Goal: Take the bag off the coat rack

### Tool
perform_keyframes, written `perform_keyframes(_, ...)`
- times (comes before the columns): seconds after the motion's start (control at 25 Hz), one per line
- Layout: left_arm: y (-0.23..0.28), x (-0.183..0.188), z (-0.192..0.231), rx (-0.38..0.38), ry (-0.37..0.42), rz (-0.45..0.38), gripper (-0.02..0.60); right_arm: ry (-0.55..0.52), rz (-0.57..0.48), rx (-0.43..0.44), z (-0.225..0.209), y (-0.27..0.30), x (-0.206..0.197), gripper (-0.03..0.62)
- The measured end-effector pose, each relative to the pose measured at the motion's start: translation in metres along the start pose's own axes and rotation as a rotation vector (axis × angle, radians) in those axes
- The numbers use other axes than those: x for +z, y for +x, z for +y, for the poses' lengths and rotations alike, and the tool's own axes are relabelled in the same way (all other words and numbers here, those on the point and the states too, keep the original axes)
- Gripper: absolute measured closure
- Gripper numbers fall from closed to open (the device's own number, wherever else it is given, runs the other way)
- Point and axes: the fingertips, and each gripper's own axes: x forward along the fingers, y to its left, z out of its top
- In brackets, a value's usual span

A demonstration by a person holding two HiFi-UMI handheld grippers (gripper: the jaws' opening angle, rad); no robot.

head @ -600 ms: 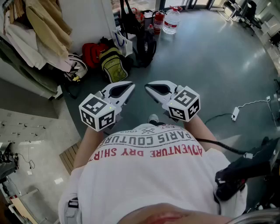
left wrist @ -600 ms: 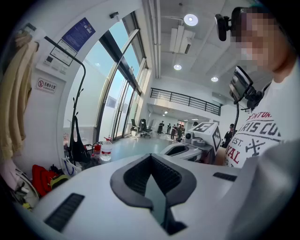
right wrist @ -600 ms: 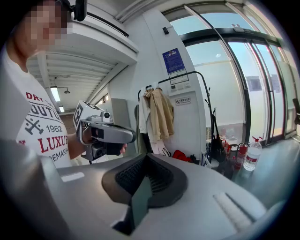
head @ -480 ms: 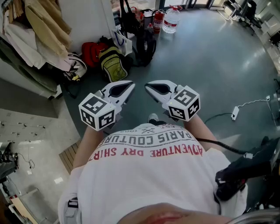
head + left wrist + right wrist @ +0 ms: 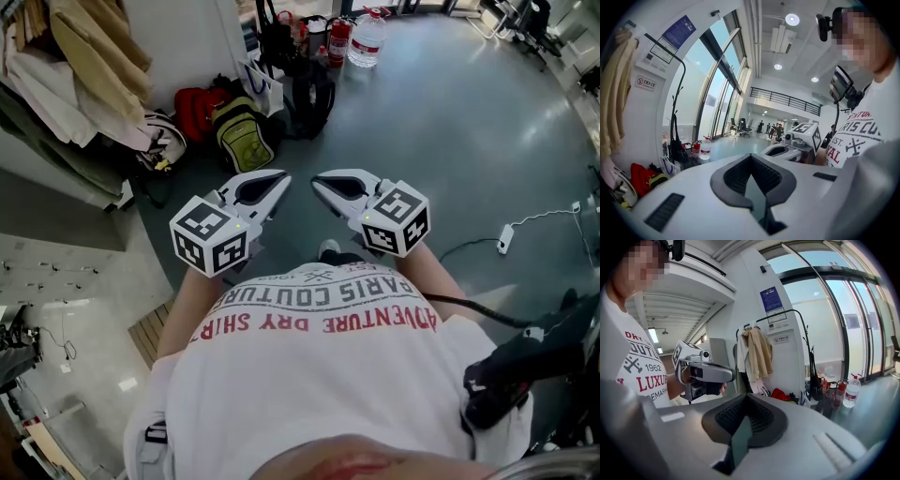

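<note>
Against the wall at far left, beige coats [image 5: 89, 56] hang above a red bag [image 5: 199, 111] and a yellow-green backpack [image 5: 242, 136] on the floor. Just right of them the black bag [image 5: 676, 149] hangs from the coat rack [image 5: 679, 93], long axis vertical, straps up, body low near the floor. Nearer, left gripper [image 5: 279, 179] and right gripper [image 5: 318, 180] sit side by side, both clenched empty, well apart from it.
</note>
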Motion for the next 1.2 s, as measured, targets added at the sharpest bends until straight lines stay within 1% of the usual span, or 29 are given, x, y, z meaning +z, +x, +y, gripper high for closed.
perform_keyframes(0.24, -0.003, 0.001, -0.002, 0.001, -0.007, 0.001, 0.58, 0.045, -0.038, 0.003, 0.001, -0.003, 0.006, 0.592)
perform_keyframes(0.52, -0.006, -0.008, 0.0, 0.002, -0.027, 0.001, 0.58, 0.06, -0.022, 0.01, 0.006, 0.002, -0.006, 0.592)
perform_keyframes(0.68, -0.009, -0.011, 0.001, 0.006, -0.037, -0.007, 0.58, 0.083, -0.062, 0.021, 0.008, -0.001, -0.004, 0.592)
perform_keyframes(0.92, -0.015, -0.012, 0.006, 0.01, -0.05, -0.015, 0.58, 0.102, -0.073, -0.002, 0.004, -0.001, -0.004, 0.592)
perform_keyframes(1.08, -0.015, -0.008, 0.014, 0.017, -0.054, -0.015, 0.58, 0.107, -0.067, 0.001, 0.0, 0.004, 0.0, 0.592)
perform_keyframes(1.2, -0.01, -0.003, 0.027, 0.026, -0.056, -0.027, 0.58, 0.098, -0.069, 0.005, -0.01, 0.013, 0.003, 0.591)
